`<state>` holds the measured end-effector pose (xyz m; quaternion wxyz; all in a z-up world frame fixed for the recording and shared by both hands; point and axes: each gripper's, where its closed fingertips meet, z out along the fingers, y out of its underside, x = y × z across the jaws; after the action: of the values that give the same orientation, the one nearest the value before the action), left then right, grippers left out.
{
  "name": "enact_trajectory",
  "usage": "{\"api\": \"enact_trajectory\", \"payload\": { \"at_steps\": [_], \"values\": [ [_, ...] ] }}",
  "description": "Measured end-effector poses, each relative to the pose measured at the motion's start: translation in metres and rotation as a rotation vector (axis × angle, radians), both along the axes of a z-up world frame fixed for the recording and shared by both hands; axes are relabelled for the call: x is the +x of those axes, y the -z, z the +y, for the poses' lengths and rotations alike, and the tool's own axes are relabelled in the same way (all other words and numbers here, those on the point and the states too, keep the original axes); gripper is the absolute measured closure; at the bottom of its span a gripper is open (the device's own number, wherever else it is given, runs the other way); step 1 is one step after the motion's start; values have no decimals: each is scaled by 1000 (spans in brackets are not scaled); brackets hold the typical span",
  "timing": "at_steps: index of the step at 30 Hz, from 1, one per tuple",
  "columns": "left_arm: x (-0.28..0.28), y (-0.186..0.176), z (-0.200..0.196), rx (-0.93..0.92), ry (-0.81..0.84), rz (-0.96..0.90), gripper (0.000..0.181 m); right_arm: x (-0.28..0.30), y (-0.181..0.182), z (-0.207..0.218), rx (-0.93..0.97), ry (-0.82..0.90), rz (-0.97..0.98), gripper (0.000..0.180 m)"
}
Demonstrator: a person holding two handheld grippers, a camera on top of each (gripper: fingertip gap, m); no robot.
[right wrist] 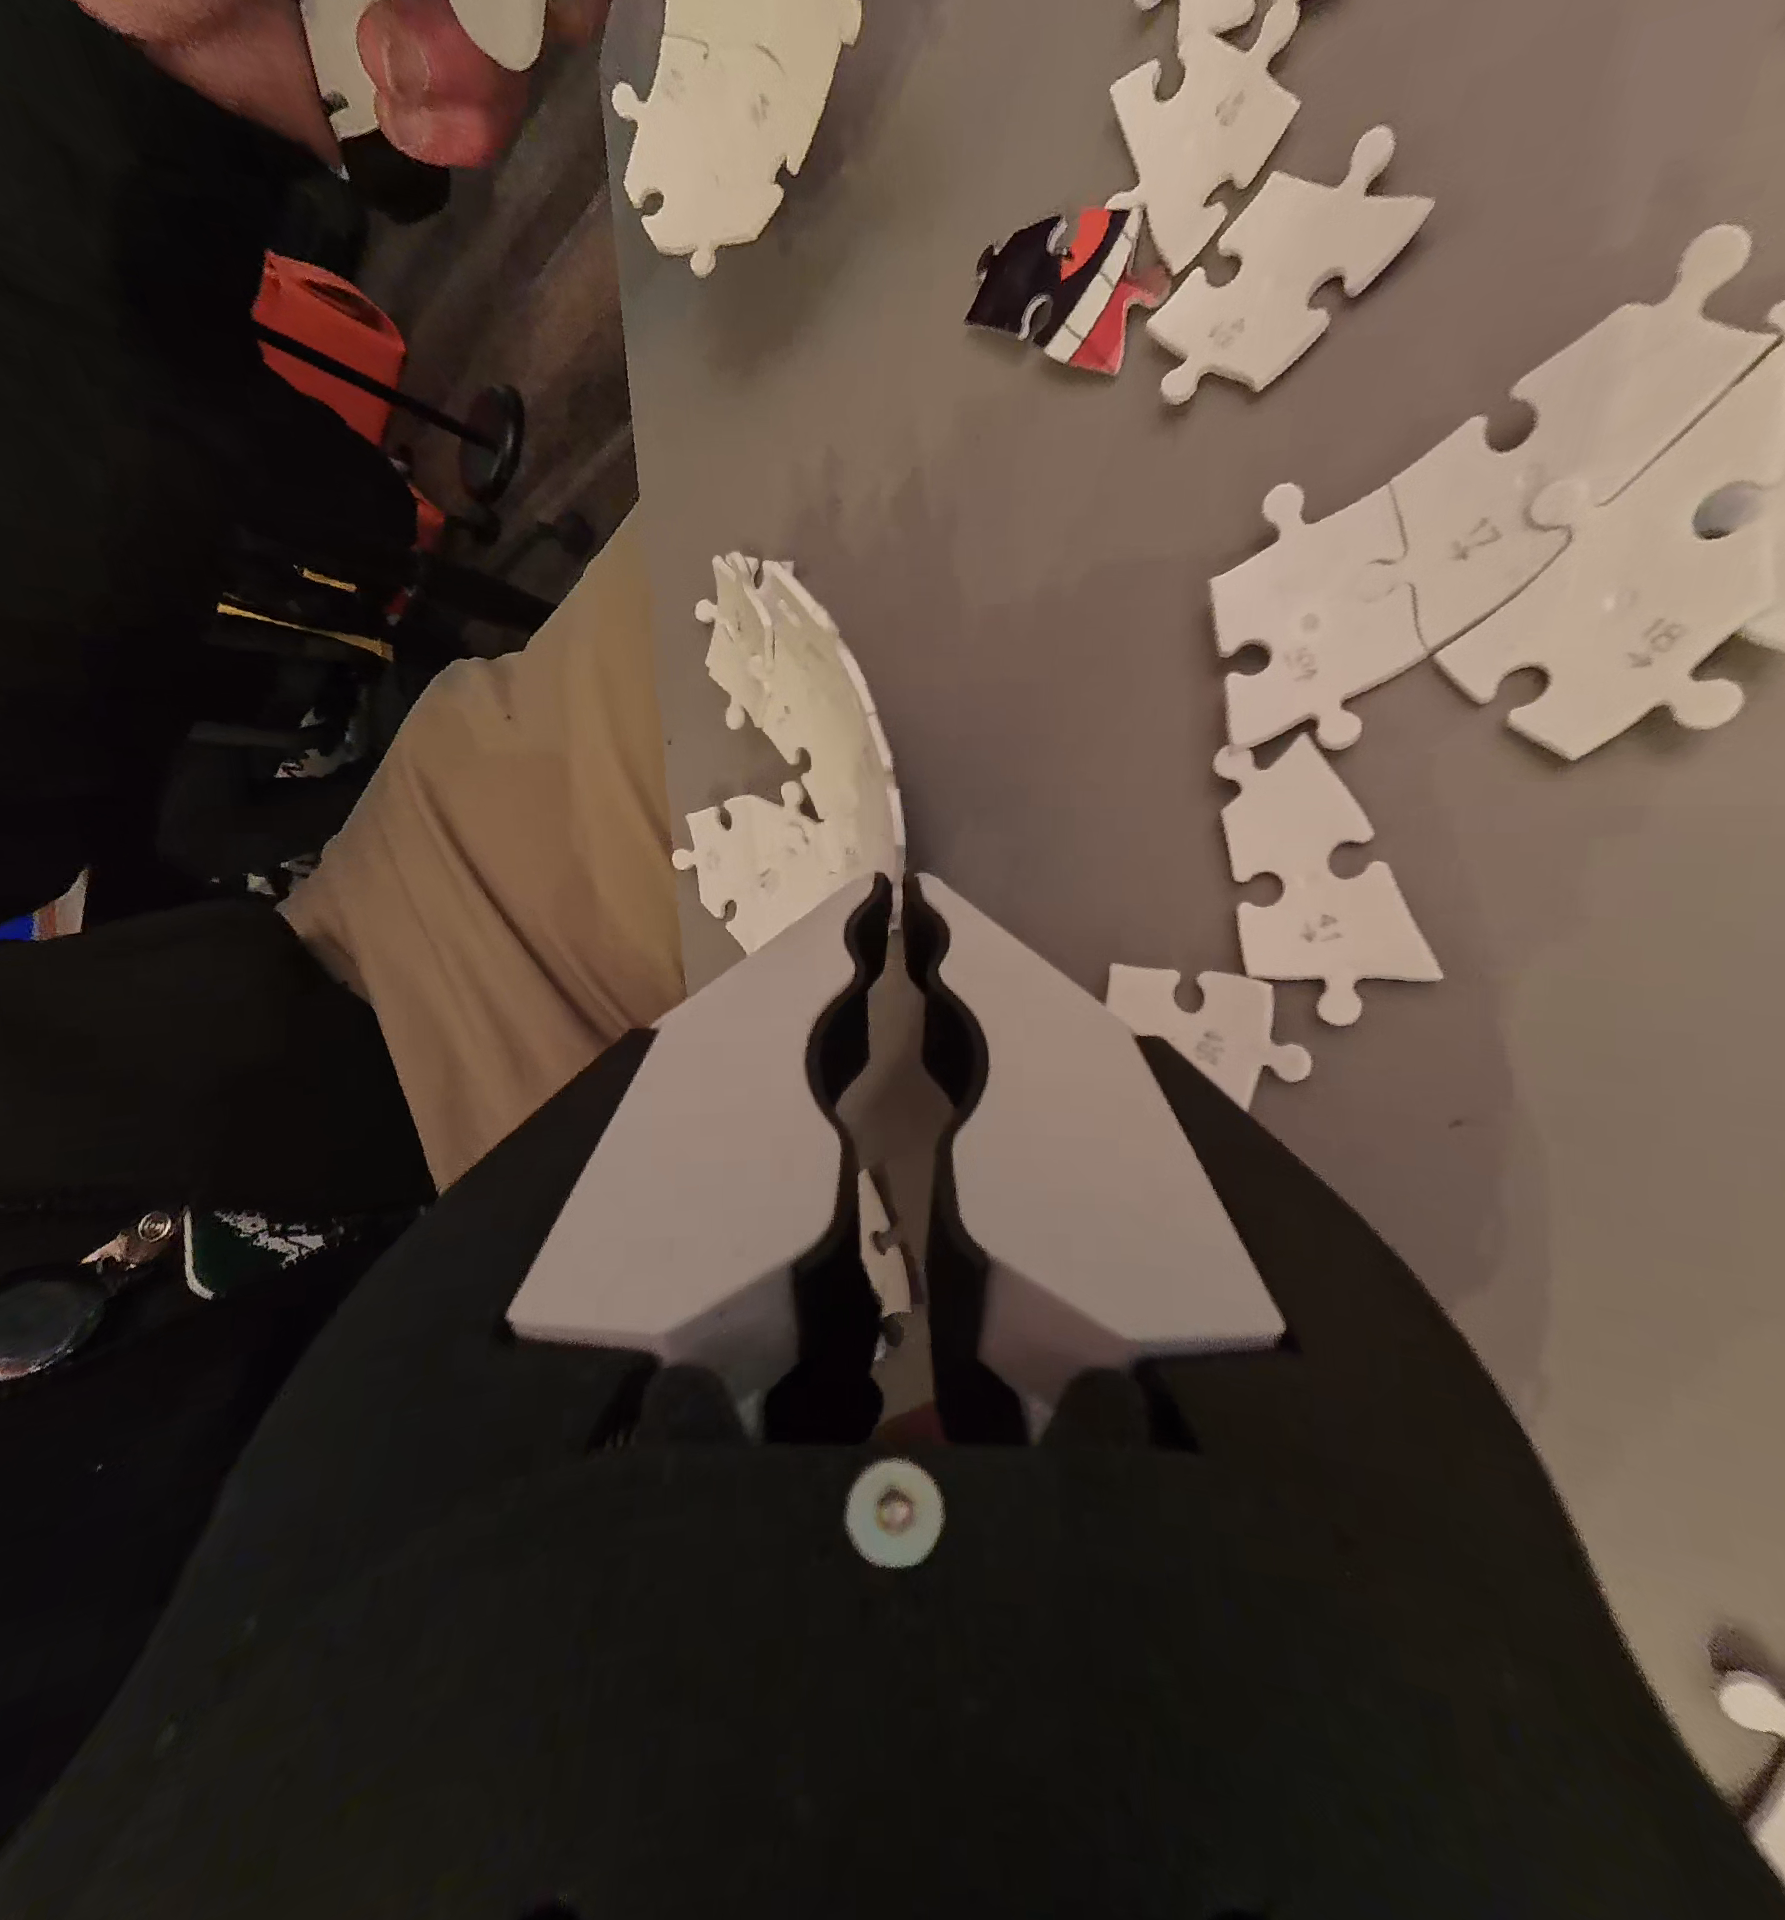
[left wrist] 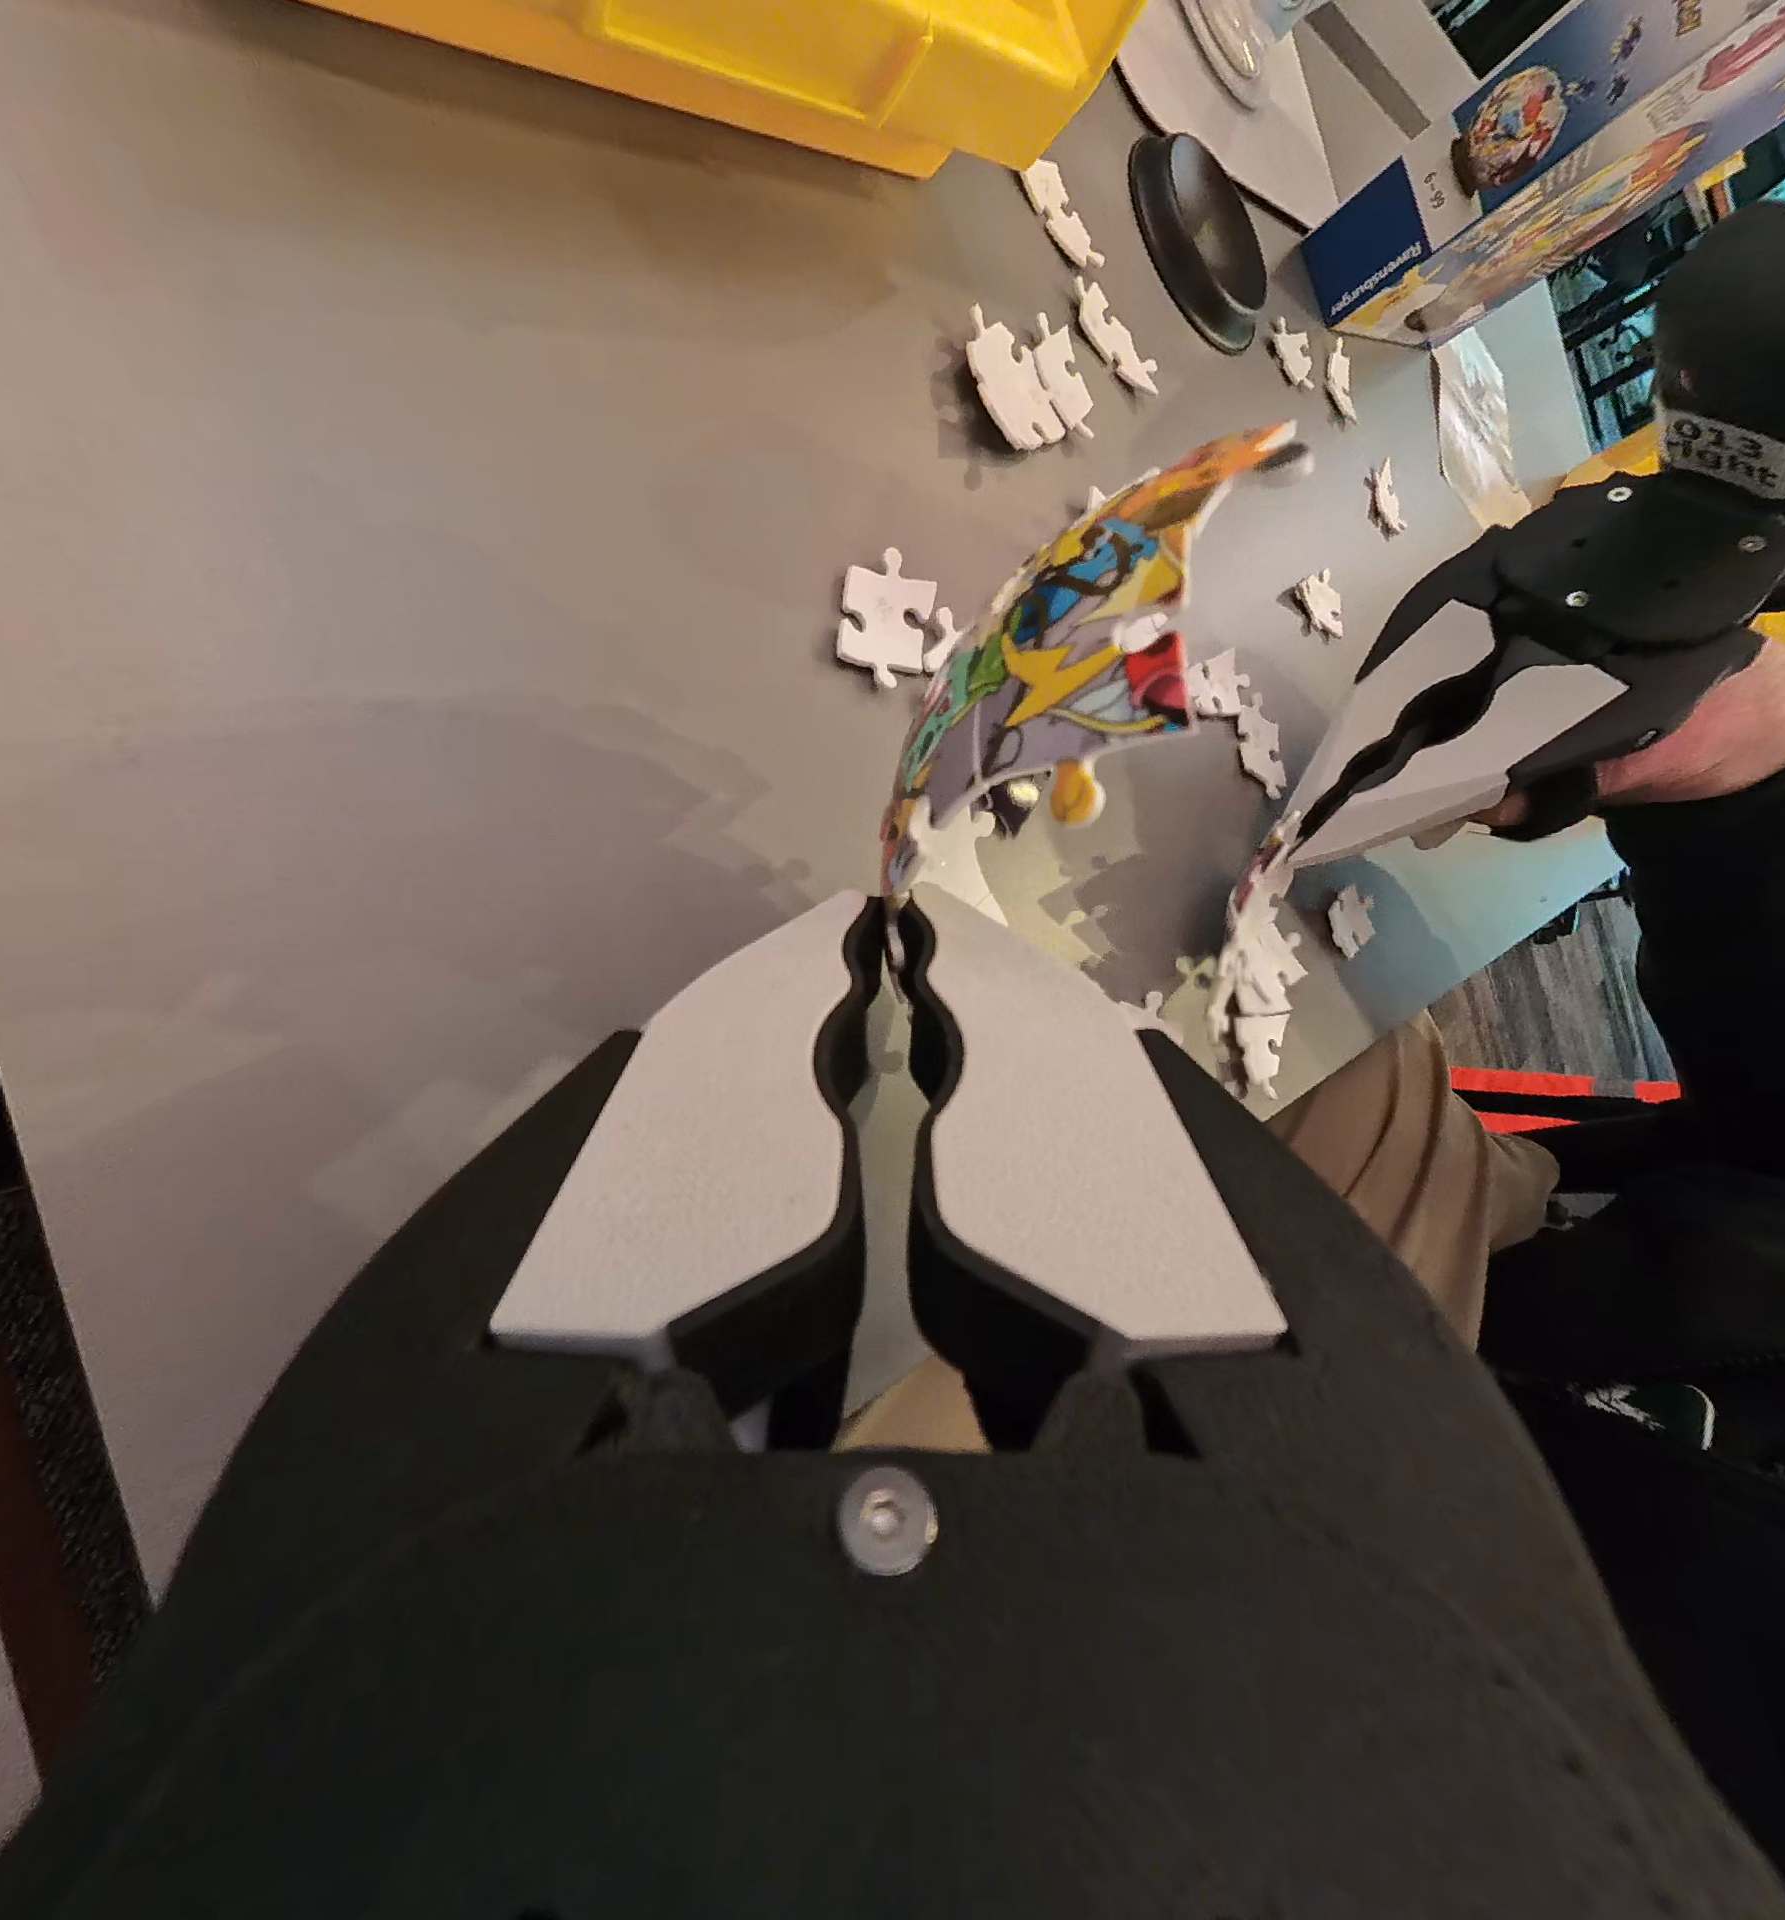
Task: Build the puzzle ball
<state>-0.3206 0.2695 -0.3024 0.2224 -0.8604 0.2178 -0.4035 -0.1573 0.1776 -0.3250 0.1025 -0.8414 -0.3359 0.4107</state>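
In the left wrist view my left gripper [left wrist: 893, 920] is shut on the lower edge of a curved, colourful section of the puzzle ball [left wrist: 1054, 644] and holds it up over the grey table [left wrist: 400, 520]. My right gripper [left wrist: 1288, 847] shows at the right, shut on a curved white-backed strip of joined pieces [left wrist: 1252, 966] near the table's edge. In the right wrist view the right gripper [right wrist: 898, 888] pinches that strip [right wrist: 815, 748] by its end. Loose pieces lie around, white side up [right wrist: 1314, 894], and one lies colour side up [right wrist: 1059, 286].
A yellow bin [left wrist: 763, 62] stands at the back of the table. A black round stand [left wrist: 1194, 244] and the puzzle box [left wrist: 1553, 177] are at the back right. Joined white pieces [right wrist: 1542, 582] lie to the right. The table edge [right wrist: 649, 520] and a person's tan trouser leg [right wrist: 514, 831] are at the left. Tip to tip, the grippers are about 20 cm apart.
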Motion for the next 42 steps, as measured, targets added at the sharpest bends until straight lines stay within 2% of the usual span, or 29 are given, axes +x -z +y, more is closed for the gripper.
{"api": "enact_trajectory", "payload": {
  "at_steps": [25,42],
  "values": [
    [-22,-3,-2,53,-147,-39,178,-28,-27,41,82,117,126,180],
    [-46,-2,-17,58,-234,-52,178,-58,-29,53,94,100,145,180]
  ]
}}
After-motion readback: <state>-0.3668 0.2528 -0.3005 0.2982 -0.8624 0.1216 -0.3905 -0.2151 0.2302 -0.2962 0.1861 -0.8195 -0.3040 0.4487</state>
